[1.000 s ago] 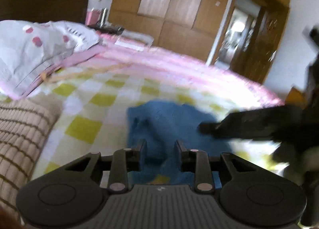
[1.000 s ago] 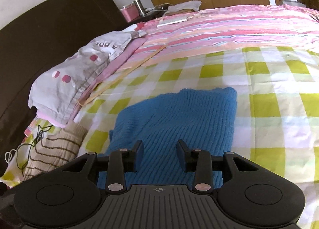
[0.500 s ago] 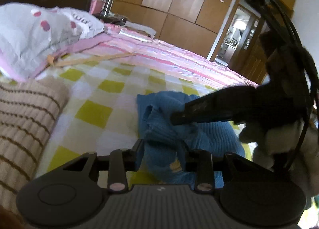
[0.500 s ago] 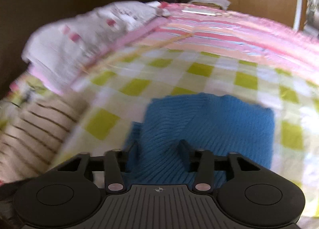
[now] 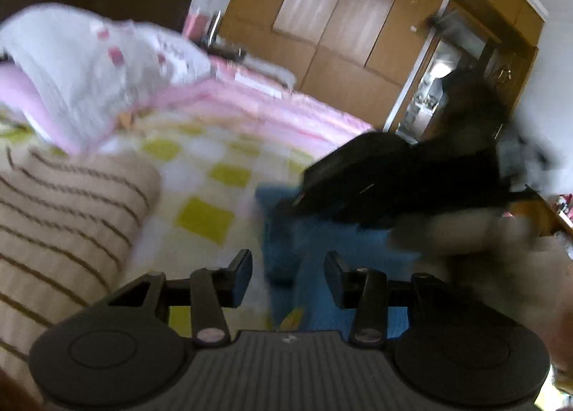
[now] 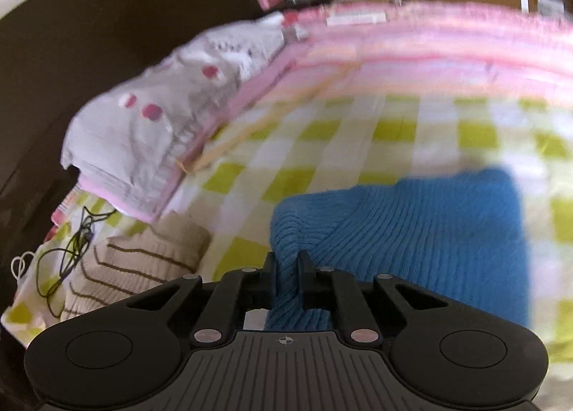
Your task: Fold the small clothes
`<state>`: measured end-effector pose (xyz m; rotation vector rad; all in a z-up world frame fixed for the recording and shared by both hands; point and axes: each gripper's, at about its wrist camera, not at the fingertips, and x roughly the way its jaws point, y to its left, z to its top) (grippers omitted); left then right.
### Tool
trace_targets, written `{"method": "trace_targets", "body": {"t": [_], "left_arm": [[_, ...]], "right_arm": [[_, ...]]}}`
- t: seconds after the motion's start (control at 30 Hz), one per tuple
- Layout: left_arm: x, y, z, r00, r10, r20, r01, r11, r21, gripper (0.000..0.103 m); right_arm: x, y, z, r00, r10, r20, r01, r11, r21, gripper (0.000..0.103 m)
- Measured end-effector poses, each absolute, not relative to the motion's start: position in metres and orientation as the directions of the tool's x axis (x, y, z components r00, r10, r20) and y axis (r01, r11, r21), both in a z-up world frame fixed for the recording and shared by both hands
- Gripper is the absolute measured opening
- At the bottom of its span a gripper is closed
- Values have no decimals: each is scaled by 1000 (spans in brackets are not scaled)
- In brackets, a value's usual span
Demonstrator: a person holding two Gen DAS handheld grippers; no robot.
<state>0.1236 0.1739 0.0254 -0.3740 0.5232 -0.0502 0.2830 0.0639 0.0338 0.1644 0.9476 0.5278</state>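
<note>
The ribbed blue knit garment (image 6: 429, 225) looks soft and matt; the wardrobe doors (image 5: 322, 13) are smooth wood.

Blue ribbed knit garment (image 6: 429, 228), yellow-green-and-white checked bedspread (image 6: 358, 139), beige brown-striped knit (image 5: 64, 217), pink-striped sheet (image 6: 447, 38).

Wooden wardrobe (image 5: 333, 13) behind bed (image 6: 394, 131) — dark headboard (image 6: 107, 38), open doorway (image 5: 433, 85) bright.

a bed (image 6: 401, 131) in green-checked sheet carries a blue knit garment (image 6: 429, 228); a striped beige knit (image 6: 143, 264) lies near; a white pillow (image 6: 150, 124) beyond
</note>
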Motion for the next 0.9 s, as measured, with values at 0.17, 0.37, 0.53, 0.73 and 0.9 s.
{"method": "trace_targets", "body": {"t": [0.17,0.37,0.53,0.73,0.9], "left_arm": [[132,156,18,854,-172,-490,28,957,-287,49],[165,165,-3,778,-189,-599,-38,938,-345,49],[177,168,-18,730,-160,-665,-108,933,-343,50],[170,165,-6,760,-126,-638,-120,937,-328,49],[170,160,3,756,-85,-649,-123,956,-268,49]], "right_arm": [[298,69,0,348,576,-740,-317,815,485,12],[306,51,9,315,634,-706,-344,770,538,17],[294,23,44,401,653,-642,-417,755,506,24],[266,13,54,523,514,-680,-491,834,253,24],[253,1,43,519,481,-707,-464,853,239,23]]}}
